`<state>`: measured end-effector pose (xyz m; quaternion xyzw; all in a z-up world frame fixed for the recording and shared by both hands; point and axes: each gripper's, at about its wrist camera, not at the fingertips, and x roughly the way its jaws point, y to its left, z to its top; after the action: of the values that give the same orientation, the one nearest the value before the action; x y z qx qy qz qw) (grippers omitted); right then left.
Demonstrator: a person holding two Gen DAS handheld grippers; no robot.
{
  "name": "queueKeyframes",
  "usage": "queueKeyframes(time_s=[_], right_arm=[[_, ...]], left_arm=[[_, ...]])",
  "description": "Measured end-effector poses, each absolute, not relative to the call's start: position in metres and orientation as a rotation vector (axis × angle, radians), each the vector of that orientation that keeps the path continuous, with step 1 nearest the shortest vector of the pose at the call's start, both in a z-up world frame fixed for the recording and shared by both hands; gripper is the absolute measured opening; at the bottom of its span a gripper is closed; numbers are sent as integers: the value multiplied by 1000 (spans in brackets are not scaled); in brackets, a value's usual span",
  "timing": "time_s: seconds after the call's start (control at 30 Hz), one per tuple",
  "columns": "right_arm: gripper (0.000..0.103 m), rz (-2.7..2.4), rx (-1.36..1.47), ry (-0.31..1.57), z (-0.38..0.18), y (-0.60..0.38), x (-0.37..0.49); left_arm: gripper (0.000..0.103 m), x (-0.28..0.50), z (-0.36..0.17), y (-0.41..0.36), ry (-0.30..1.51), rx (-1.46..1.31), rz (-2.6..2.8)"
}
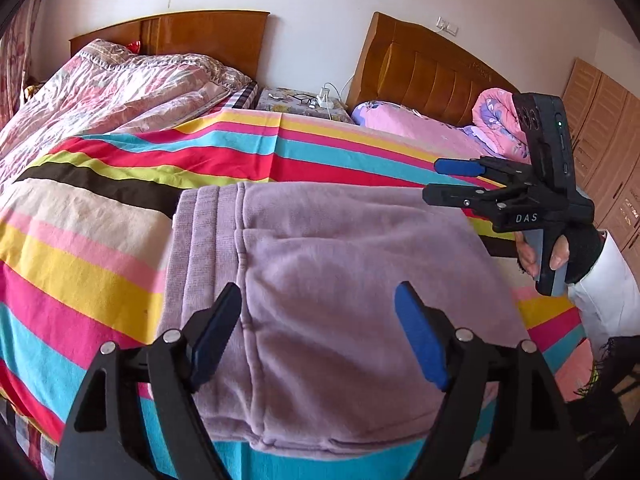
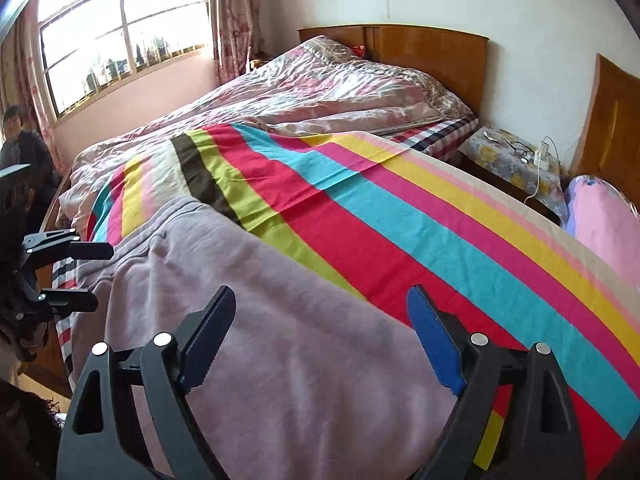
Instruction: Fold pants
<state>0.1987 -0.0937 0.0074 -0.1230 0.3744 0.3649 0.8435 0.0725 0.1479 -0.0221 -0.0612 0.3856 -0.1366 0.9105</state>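
Here the pants (image 1: pixel 320 276), a lilac fleece pair, are lying folded into a broad flat block on the striped sheet (image 1: pixel 100 248), close to the near edge of the bed; in the left wrist view the ribbed waistband is sitting along their left side and a hem is running along the near edge. In the right wrist view the pants (image 2: pixel 256 332) are spreading across the near left part of the sheet (image 2: pixel 420 240).

The left gripper (image 1: pixel 318 336) is hanging over the pants with its jaws standing wide apart and nothing between the pads; whether the tips are touching the cloth I cannot tell. The right gripper (image 2: pixel 320 340) is likewise spread wide and holding nothing, poised above the pants' right edge where cloth meets sheet. In the left view the right gripper (image 1: pixel 448 180) is showing side-on, gripped by a hand (image 1: pixel 540 252) in a white sleeve.

Beyond the sheet a pink quilt (image 1: pixel 100 96) is lying rumpled, with a nightstand (image 1: pixel 300 104) between two wooden headboards.
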Motion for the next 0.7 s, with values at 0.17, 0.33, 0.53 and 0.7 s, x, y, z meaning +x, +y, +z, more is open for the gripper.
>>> queueKeyframes(time_s=[0.17,0.33,0.53,0.7], right_arm=[[87,802,-306,857,-11,-82,133],[87,720,-334,875,-43,-93,107],[88,595,-325,855,-25,-96,71],[89,536,-249,831,-53,-112,54]], left_arm=[[79,48,-50,146,831,-43,-245],[79,48,-63,133,834,77,-215],[79,51,-64,137,833,58,-196],[80,48,-67,127,813,108,-152]])
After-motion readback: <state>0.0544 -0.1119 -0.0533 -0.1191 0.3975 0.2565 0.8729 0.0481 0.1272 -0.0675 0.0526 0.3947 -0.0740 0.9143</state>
